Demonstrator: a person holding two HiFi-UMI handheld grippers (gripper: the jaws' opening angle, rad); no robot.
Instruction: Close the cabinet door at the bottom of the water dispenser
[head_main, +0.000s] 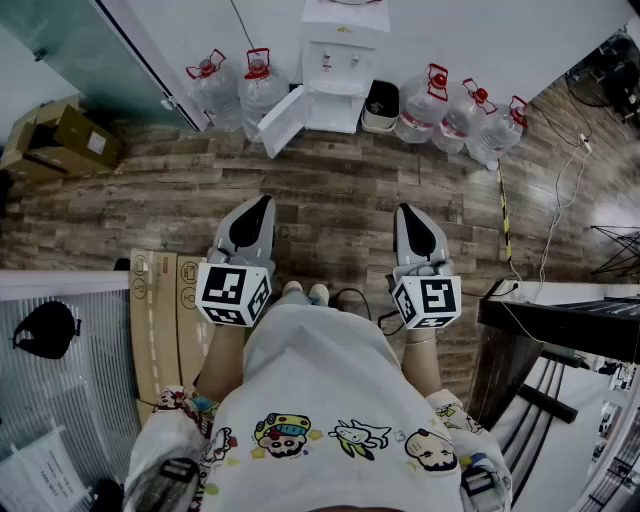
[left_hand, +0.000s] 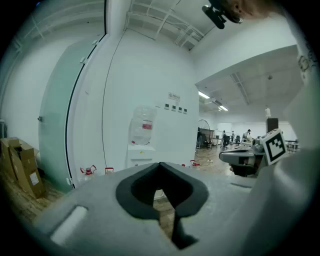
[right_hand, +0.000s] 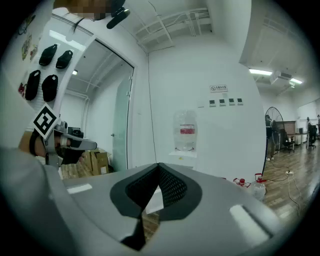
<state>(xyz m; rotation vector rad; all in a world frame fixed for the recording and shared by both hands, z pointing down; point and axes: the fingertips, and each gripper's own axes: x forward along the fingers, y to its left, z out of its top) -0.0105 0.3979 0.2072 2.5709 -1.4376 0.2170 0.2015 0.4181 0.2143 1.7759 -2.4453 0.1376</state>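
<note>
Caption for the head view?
Left gripper and right gripper, both shut, face the water dispenser, cabinet door open.

White top (head_main: 320, 380) printed with cartoon figures (head_main: 283, 436); pale shoes (head_main: 305, 292). The left tongs (head_main: 262, 203) and right tongs (head_main: 405, 210) are grey with black inner pads. Each carries a white cube (head_main: 233, 292) bearing black square markers.

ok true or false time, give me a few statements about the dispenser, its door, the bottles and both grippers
1. The cabinet door of the water dispenser stands open. True.
2. The left gripper grips that door. False: it is shut on nothing, well short of the dispenser.
3. Water bottles stand on both sides of the dispenser. True.
4. The right gripper is wide open. False: it is shut and empty.
</note>
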